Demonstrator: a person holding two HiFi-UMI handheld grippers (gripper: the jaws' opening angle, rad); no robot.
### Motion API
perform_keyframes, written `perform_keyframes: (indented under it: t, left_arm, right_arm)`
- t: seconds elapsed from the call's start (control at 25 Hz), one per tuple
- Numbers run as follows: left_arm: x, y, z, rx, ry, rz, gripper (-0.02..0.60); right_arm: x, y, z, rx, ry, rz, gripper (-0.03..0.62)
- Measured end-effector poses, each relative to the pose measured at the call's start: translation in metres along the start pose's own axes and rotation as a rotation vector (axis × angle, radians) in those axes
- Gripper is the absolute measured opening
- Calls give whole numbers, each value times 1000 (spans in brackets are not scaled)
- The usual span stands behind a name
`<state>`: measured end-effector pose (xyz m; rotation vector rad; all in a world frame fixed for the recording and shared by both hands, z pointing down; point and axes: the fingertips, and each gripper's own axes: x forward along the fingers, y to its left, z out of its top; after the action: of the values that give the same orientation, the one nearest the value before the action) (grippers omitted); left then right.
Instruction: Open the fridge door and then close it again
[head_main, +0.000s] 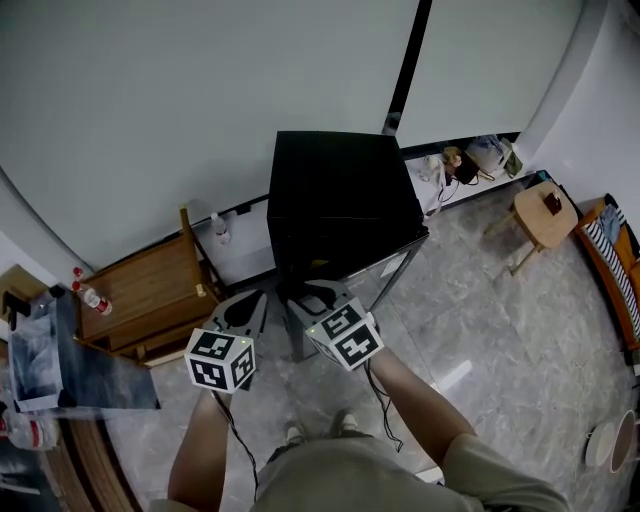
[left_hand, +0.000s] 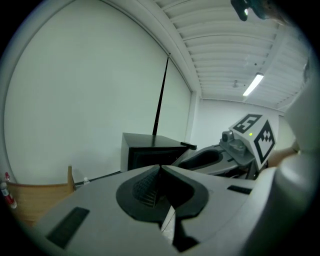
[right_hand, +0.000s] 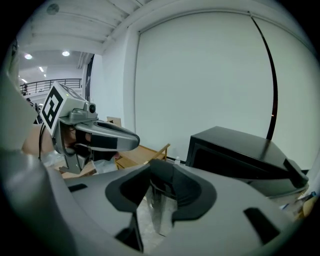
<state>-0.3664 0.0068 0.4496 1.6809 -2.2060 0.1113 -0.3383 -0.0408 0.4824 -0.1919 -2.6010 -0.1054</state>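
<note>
A small black fridge (head_main: 335, 195) stands against the white wall, and its door (head_main: 398, 270) is swung out towards me. My right gripper (head_main: 312, 298) is at the door's free edge. In the right gripper view (right_hand: 161, 200) the shiny door edge (right_hand: 159, 216) fills the gap between the jaws, which close on it. The fridge body (right_hand: 240, 155) is to the right there. My left gripper (head_main: 248, 308) hangs beside the right one, to its left, shut and holding nothing (left_hand: 161, 192). It touches neither the fridge (left_hand: 150, 150) nor the door.
A wooden rack (head_main: 150, 295) stands left of the fridge, with a red-capped bottle (head_main: 92, 297) on it and a white bottle (head_main: 220, 228) behind. A round wooden stool (head_main: 545, 215) and bags (head_main: 470, 158) lie to the right on the grey tiled floor.
</note>
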Motion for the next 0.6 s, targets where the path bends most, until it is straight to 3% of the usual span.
perform_keyframes:
  t: [0.6]
  left_arm:
    - [36,34,9,-35,-20,20,9]
  right_arm:
    - [41,-30,22,23,-2,-52,91]
